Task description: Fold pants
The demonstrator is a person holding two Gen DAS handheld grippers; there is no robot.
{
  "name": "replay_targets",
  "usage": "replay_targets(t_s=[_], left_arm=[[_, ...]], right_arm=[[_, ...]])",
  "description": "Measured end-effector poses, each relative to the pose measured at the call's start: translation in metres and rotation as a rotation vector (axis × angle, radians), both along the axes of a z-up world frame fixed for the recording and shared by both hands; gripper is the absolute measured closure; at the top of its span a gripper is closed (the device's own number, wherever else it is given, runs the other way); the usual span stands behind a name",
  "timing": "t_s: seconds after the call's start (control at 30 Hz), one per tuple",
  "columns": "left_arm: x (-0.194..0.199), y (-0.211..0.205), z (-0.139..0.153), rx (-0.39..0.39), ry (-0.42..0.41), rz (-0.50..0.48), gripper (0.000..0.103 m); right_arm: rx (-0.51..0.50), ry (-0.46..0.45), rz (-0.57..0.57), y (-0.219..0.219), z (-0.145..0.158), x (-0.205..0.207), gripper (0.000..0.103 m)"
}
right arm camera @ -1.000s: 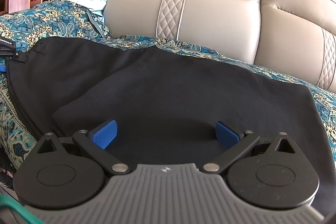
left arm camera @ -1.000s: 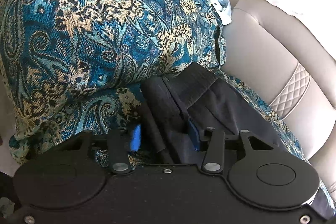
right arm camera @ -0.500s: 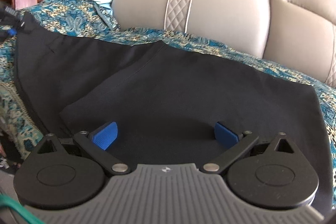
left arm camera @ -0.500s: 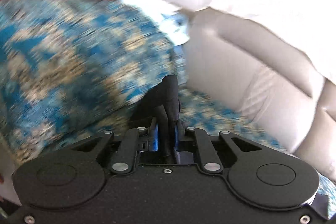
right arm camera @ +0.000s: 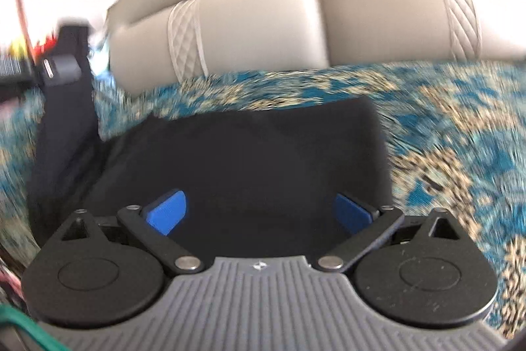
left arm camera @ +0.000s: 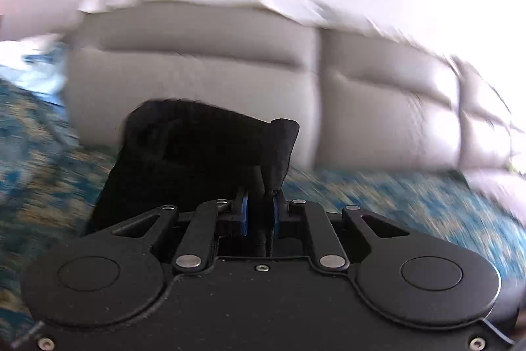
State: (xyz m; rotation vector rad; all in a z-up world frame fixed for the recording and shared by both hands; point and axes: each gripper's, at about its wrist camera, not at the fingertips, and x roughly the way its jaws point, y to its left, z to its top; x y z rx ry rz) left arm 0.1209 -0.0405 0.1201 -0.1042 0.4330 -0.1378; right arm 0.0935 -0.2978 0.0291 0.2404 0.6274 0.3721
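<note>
Clamped between the blue pads of the left gripper, an end of the black cloth pants has been lifted clear; beyond the wide-open, empty right gripper, the rest lies flat on the blue patterned throw, fold under way.

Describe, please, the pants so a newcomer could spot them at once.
Find the beige sofa, then the blue patterned cover on its seat. The pants lie there, one end pinched in the left gripper: the only plain black cloth.

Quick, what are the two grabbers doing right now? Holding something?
Left gripper: closed, pinching the black pants.
Right gripper: open, holding nothing, over the pants.
</note>
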Motion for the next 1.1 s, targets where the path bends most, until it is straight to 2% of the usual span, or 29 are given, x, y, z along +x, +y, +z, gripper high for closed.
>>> replay_targets(t_s=[0.17,0.23,0.3,0.37,0.43,0.53,0.63,0.73,0.87,1.0,1.1], left_arm=[[0.013,-0.073,-0.055,0.085,0.148,-0.149,0.090],[0.014,-0.095,-0.075,0.118,0.213,-0.191,0.088],[-0.001,-0.107,-0.083,0.158,0.198,-0.211,0.086],[-0.014,-0.115,-0.083,0.192,0.180,-0.241,0.078],[-0.021,-0.115,-0.080,0.178,0.191,-0.290,0.068],[-0.035,-0.103,-0.073,0.150,0.207,-0.338,0.068],[-0.052,-0.083,-0.064,0.135,0.207,-0.322,0.068],[-0.064,-0.057,-0.054,0.121,0.197,-0.264,0.068],[-0.071,-0.018,-0.048,0.136,0.148,-0.106,0.068],[-0.060,0.018,-0.053,0.113,0.187,0.050,0.076],[-0.048,0.032,-0.051,0.056,0.191,0.065,0.079]], right_arm=[[0.286,0.063,-0.066,-0.045,-0.010,0.003,0.007],[0.352,0.068,-0.056,-0.052,-0.013,0.002,0.007],[0.371,0.083,-0.050,-0.053,-0.017,0.002,0.007],[0.357,0.098,-0.041,-0.048,-0.021,0.001,0.007],[0.335,0.083,-0.017,-0.040,-0.022,-0.003,0.007],[0.333,0.074,0.013,-0.031,-0.024,-0.006,0.007],[0.337,0.074,0.023,-0.025,-0.025,-0.008,0.007],[0.275,0.049,0.025,-0.013,-0.023,-0.013,0.007],[0.109,-0.018,0.016,0.013,-0.019,-0.027,0.012],[-0.054,-0.085,0.025,0.045,-0.017,-0.039,0.019],[-0.087,-0.112,0.042,0.058,-0.015,-0.038,0.020]])
